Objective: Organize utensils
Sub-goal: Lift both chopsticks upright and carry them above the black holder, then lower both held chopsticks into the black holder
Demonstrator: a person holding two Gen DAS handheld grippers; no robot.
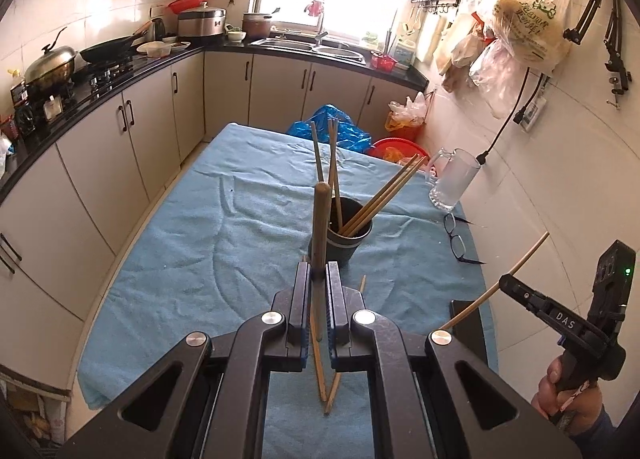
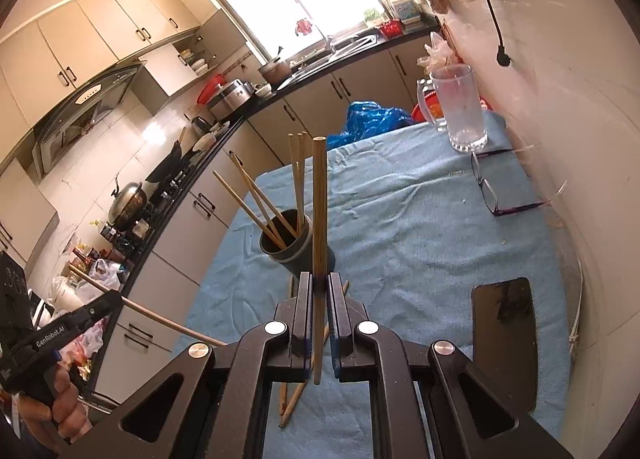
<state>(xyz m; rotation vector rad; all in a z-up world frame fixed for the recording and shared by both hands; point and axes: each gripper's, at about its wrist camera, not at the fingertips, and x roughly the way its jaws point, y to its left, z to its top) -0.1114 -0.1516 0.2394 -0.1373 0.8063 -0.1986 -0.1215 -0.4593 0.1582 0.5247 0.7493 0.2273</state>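
Both tools hover over the near end of the table (image 1: 168, 259), which is covered with a blue cloth. The left tool (image 1: 319, 279) is pinching one chopstick (image 1: 320, 227) upright between its pressed-together fingers, with the stick rising just in front of the dark cup (image 1: 347, 241). The right tool (image 2: 319, 287) likewise clamps its own chopstick (image 2: 319, 211), held vertical directly on the near side of the cup (image 2: 288, 243). The cup stands mid-table, with several chopsticks (image 1: 380, 195) already leaning inside it. Two loose chopsticks (image 2: 294, 399) lie crossed on the cloth beneath the tools, nearer than the cup. Further right sit a glass mug (image 2: 460, 111) and a pair of glasses (image 2: 492, 187), with a black phone (image 2: 504, 327) near the right edge.
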